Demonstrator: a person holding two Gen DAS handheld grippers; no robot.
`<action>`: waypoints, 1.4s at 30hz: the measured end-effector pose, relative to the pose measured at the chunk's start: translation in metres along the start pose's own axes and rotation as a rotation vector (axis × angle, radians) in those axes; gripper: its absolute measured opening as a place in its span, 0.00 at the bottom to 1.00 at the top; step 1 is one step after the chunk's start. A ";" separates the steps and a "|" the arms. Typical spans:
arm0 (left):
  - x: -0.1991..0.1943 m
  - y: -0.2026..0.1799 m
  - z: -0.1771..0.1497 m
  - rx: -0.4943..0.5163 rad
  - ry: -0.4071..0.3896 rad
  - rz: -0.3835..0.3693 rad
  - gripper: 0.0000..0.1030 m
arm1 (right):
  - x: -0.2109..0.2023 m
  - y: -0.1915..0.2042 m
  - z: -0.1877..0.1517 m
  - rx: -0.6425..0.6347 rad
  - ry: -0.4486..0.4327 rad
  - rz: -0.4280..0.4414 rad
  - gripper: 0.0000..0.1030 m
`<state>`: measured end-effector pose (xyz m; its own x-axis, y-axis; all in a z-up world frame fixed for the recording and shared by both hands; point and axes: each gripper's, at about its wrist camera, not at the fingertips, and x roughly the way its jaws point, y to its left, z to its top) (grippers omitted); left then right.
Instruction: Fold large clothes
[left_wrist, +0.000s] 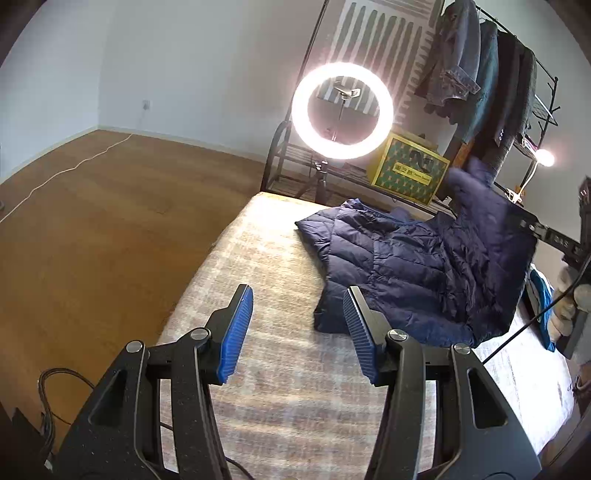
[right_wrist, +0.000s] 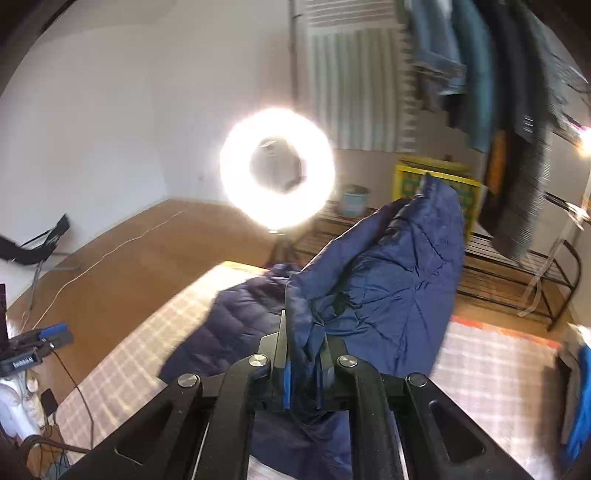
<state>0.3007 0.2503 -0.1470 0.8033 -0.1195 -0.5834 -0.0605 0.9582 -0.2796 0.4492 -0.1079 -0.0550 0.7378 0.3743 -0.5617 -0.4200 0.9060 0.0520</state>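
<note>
Across the bed (left_wrist: 280, 369), jacket (left_wrist: 406, 269) lies crosswise.

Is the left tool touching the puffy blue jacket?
Apart. In the left wrist view the left tool is open with only the bed cover between its fingers; the blue jacket lies past its fingertips.

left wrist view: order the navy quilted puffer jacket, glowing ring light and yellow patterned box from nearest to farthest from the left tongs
1. Navy quilted puffer jacket, on the bed just ahead and right of the left tongs.
2. Glowing ring light, past the bed's far end.
3. Yellow patterned box, on the rack behind, right of the light.
</note>
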 end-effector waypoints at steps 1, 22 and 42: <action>-0.001 0.004 -0.001 -0.003 -0.006 0.001 0.51 | 0.009 0.012 0.003 -0.013 0.002 0.014 0.06; 0.023 0.042 -0.003 -0.041 -0.015 0.034 0.51 | 0.170 0.159 -0.071 -0.186 0.262 0.235 0.06; 0.128 -0.083 0.058 0.111 0.104 -0.169 0.51 | 0.092 -0.023 -0.036 0.063 0.142 0.135 0.41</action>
<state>0.4434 0.1710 -0.1543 0.7306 -0.3018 -0.6125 0.1404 0.9443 -0.2978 0.5074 -0.1020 -0.1377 0.5930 0.4656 -0.6569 -0.4731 0.8617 0.1837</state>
